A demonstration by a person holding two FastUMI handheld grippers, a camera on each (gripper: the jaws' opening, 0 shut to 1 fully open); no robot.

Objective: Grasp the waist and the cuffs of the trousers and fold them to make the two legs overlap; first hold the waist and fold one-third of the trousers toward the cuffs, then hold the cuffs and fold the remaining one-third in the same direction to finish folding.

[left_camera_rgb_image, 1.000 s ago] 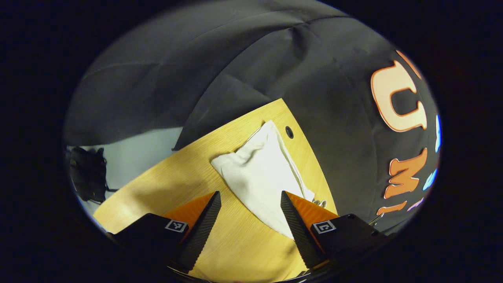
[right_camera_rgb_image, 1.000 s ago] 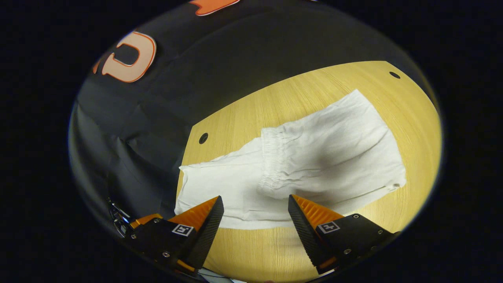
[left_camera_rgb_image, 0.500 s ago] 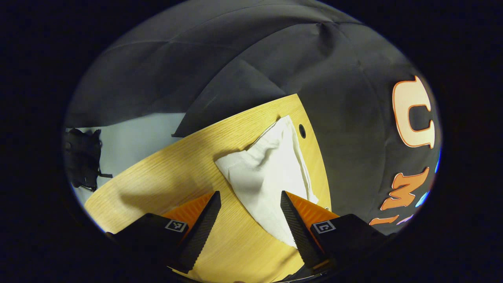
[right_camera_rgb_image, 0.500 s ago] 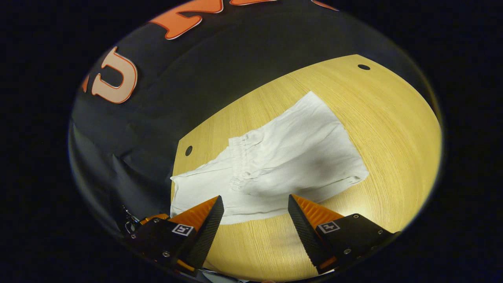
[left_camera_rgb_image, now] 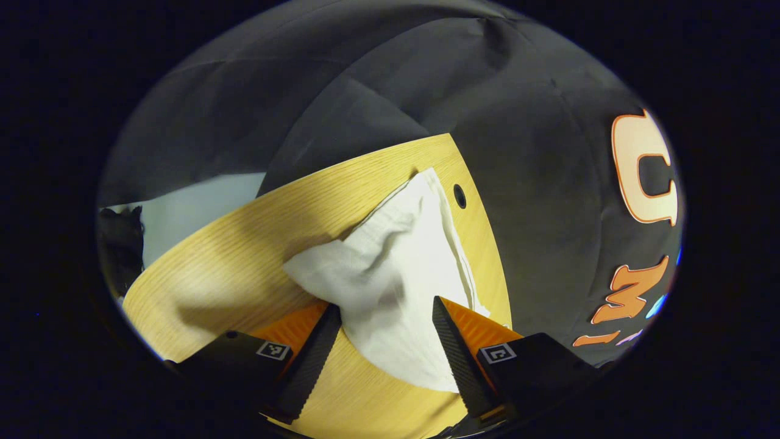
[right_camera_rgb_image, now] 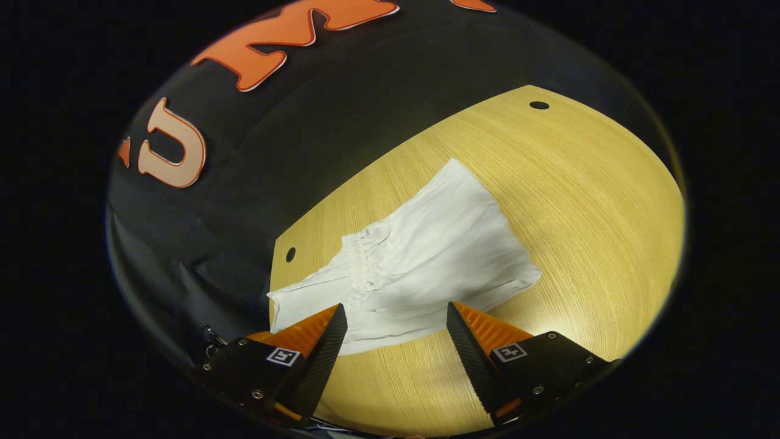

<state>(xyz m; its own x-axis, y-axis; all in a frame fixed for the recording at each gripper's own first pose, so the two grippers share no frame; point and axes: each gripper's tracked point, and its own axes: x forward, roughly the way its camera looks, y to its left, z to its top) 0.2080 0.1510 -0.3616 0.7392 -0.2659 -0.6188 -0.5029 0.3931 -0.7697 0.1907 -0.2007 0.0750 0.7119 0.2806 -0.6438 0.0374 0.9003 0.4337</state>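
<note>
Since a second ago the left gripper (left_camera_rgb_image: 382, 311) has come closer to the trousers (left_camera_rgb_image: 396, 274), whose near corner now lies between its spread fingers, where before it lay ahead of them; the right gripper's view has drawn back, so the trousers (right_camera_rgb_image: 420, 268) look smaller and farther than they did. Left gripper: fingers apart, cloth between them, a raised fold just at the left finger (left_camera_rgb_image: 311, 360); whether either finger touches the cloth cannot be told. Right gripper (right_camera_rgb_image: 396, 317): fingers wide apart, above the near edge of the trousers, gripping nothing. The white trousers lie on the wooden table (right_camera_rgb_image: 585, 201), near its edge by the black cloth wall (right_camera_rgb_image: 341, 110). In the right gripper view the waist (right_camera_rgb_image: 359, 268), gathered and elastic, sits folded over onto the legs, and a single layer of leg reaches past it toward the table's edge on the left. In the left gripper view the cloth is rumpled, with the far end pointing to a small round hole (left_camera_rgb_image: 460, 196) in the table top. A second such hole (right_camera_rgb_image: 539, 105) shows at the far side in the right gripper view. Pale floor (left_camera_rgb_image: 195, 201) shows beyond the table in the left gripper view.
</note>
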